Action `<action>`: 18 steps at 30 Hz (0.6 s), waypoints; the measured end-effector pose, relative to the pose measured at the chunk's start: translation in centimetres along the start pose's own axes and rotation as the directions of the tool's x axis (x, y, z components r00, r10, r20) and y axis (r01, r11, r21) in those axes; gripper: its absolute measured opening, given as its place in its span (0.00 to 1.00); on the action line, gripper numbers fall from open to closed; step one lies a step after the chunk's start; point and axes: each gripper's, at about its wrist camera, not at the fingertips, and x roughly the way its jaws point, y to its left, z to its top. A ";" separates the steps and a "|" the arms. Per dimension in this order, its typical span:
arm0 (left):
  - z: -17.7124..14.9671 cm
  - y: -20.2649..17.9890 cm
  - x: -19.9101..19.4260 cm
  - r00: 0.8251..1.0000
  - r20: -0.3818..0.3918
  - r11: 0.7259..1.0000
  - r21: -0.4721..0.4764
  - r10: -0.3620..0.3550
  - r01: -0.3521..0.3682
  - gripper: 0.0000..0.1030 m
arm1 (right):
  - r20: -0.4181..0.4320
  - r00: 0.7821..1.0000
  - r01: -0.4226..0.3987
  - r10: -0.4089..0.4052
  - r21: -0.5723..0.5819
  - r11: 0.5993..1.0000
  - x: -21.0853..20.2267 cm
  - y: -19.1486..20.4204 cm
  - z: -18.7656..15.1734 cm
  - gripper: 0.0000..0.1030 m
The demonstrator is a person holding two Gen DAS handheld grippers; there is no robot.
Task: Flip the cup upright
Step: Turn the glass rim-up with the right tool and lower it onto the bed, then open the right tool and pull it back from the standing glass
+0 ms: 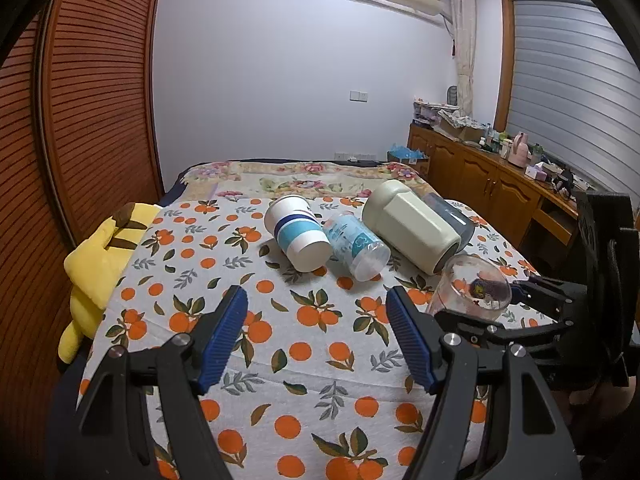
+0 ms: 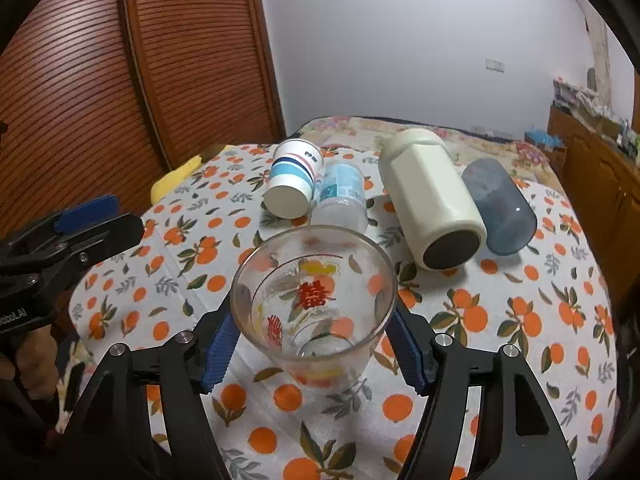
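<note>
A clear printed glass cup (image 2: pixel 314 312) is held between the right gripper (image 2: pixel 314 344) jaws, mouth up, tilted, low over the orange-print cloth (image 2: pixel 500 320). Beyond the cup, a paper cup (image 2: pixel 292 184) and cream bottle (image 2: pixel 432 200) lie toppled. The left gripper (image 1: pixel 318 334) jaws are spread wide, empty. The cup is best levelled before release.

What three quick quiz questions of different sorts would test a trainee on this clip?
1. True or false: the left tongs hold a cup.
2. Which thing do the right tongs grip? A) paper cup B) glass C) cream bottle
3. Fill in: the blue tumbler lies on its ____.

Key:
1. False; they are open over the cloth, empty.
2. B.
3. Side, beside the cream bottle.
</note>
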 end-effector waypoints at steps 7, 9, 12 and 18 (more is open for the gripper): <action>0.9 -1.4 -0.5 1.000 0.012 1.000 0.027 0.005 -0.006 0.71 | 0.035 0.999 0.002 -0.003 0.023 1.000 -1.9 -0.6 -0.4 0.81; 1.2 -2.0 -0.9 1.000 0.023 0.999 0.035 0.005 -0.006 0.71 | 0.051 0.999 0.004 -0.006 0.027 1.000 -2.6 -0.8 -0.5 0.83; 1.7 -2.7 -1.2 0.999 0.029 0.999 0.045 0.014 -0.016 0.71 | 0.093 0.995 0.019 -0.022 0.035 0.999 -4.2 -1.0 -0.4 0.85; 2.4 -4.1 -2.0 0.998 0.058 0.997 0.068 0.031 -0.035 0.80 | 0.166 0.986 0.019 -0.028 0.056 0.998 -7.2 -1.9 0.2 0.89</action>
